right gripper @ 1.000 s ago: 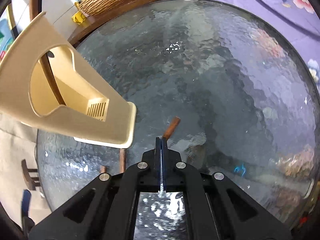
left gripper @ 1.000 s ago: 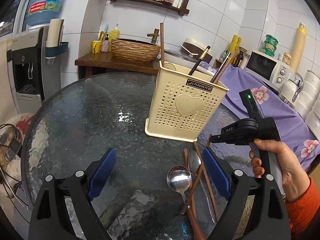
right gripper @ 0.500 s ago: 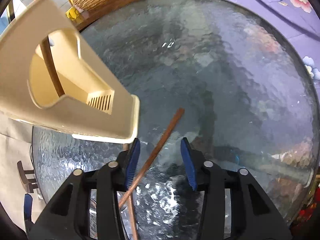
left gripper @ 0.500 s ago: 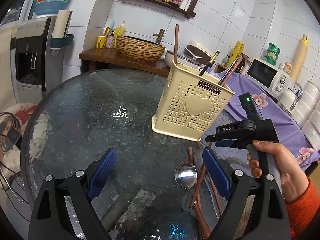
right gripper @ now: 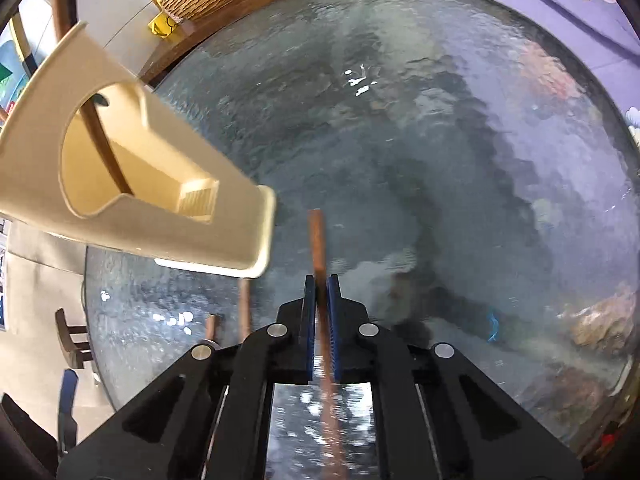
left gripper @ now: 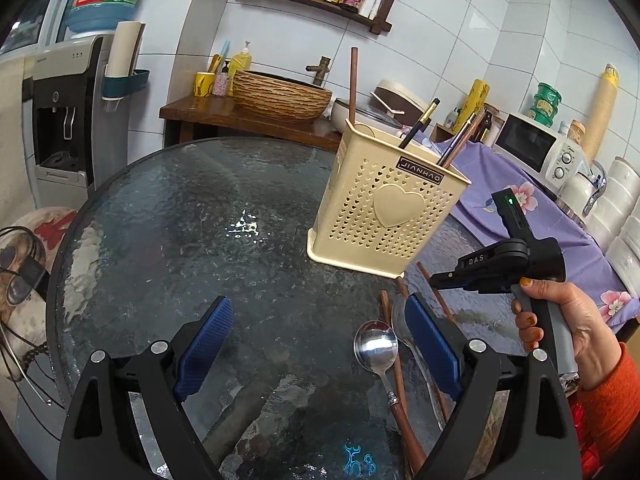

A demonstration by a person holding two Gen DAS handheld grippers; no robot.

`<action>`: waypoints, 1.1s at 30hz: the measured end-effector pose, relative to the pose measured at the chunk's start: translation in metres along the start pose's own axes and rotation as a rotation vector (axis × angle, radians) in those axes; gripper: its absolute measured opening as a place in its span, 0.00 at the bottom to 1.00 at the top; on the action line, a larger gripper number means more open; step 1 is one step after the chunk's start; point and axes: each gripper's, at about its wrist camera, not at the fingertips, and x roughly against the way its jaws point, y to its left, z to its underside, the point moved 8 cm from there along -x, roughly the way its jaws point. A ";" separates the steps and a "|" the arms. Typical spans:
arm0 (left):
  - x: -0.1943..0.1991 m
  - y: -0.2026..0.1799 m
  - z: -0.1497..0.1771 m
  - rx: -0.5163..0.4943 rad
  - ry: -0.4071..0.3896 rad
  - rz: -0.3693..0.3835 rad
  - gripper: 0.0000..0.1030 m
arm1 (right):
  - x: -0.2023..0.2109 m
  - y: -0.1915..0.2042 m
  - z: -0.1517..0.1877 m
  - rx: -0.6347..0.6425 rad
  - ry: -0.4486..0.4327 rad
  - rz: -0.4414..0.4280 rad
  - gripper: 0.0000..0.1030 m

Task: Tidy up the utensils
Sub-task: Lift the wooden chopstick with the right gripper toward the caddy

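Brown chopstick [right gripper: 318, 248] pinched in the right tongs [right gripper: 319, 292] just beside the cream holder [right gripper: 132, 184]

Right tongs are closing, their blue pads already clamped on that chopstick, pointing down at the glass tabletop [right gripper: 440, 140] right by the holder's base. Left tongs [left gripper: 316, 344] sit wide apart over the tabletop, gripping nothing. Holder [left gripper: 380, 208] has a heart on the front and a few chopsticks sticking out the top. Silver spoon [left gripper: 376, 350] lies near the left tongs' right pad with more chopsticks and another spoon beside it. Hand [left gripper: 560, 320] in an orange sleeve holds the right handle
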 end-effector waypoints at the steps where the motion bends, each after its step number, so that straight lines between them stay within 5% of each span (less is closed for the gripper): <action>1: 0.000 -0.002 0.000 -0.003 0.001 0.002 0.83 | 0.002 -0.004 0.000 -0.004 0.002 -0.010 0.06; 5: -0.003 -0.009 -0.001 -0.013 0.005 0.007 0.83 | 0.003 -0.011 0.001 0.031 0.008 -0.012 0.06; 12: -0.005 -0.019 -0.001 -0.035 0.007 -0.003 0.83 | -0.006 0.001 0.007 0.200 -0.008 0.148 0.09; 18: -0.007 -0.021 0.002 -0.058 0.022 -0.035 0.85 | -0.014 0.016 0.011 0.270 -0.038 0.195 0.08; 26: -0.007 -0.023 0.006 -0.092 0.026 -0.068 0.90 | 0.012 0.004 0.025 0.196 -0.130 0.005 0.07; 33: -0.010 -0.024 0.005 -0.082 0.030 -0.068 0.92 | 0.113 0.019 0.033 0.241 -0.332 -0.240 0.07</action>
